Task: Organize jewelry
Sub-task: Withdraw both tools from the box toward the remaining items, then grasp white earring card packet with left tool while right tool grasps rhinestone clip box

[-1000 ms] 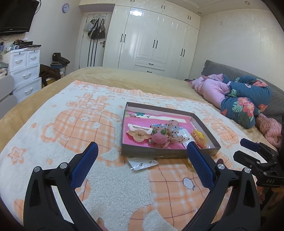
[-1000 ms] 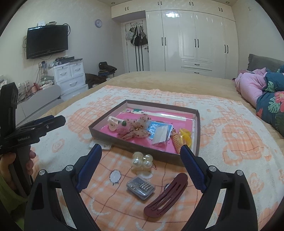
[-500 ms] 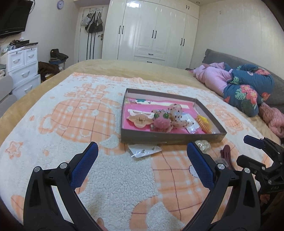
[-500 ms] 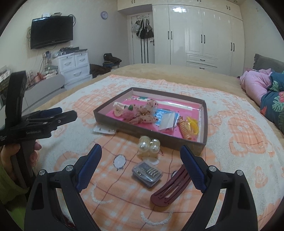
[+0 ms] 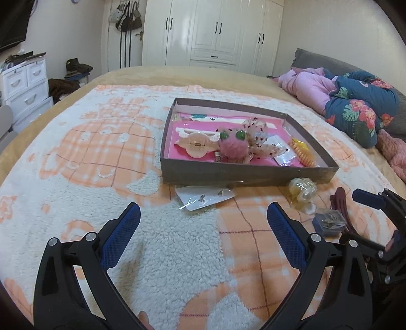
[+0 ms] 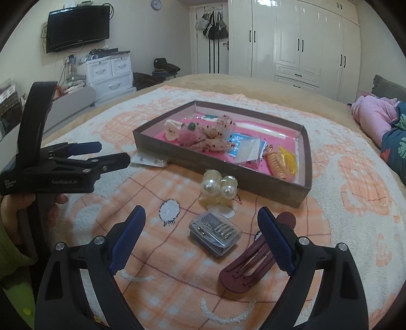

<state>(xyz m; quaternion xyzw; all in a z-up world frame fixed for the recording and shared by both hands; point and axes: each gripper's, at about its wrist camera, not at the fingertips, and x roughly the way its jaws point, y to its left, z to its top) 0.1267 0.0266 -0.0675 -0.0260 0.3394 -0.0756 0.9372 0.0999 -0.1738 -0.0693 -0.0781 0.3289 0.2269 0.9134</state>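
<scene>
You are partway through: the shallow box (image 6: 302,149) on the bed already holds a pink furry clip (image 5: 232,147), a cream claw clip (image 5: 195,144), small packets and a yellow coil tie (image 6: 281,162). Just outside it lie an earring card (image 5: 205,199), a pearl hair tie (image 6: 219,187), a clear case (image 6: 215,229) and a maroon clip (image 6: 247,269). Your left gripper (image 5: 203,233) and right gripper (image 6: 201,237) hover with fingers spread wide, grasping nothing.

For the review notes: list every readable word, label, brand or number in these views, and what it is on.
"GenRobot.AI": side of the left gripper, seen from the right wrist.
Small white lines at that gripper body's rear corner: too small to read.
White print on the blue packet in the box: blurred.
Wall clock numerals: too small.
</scene>
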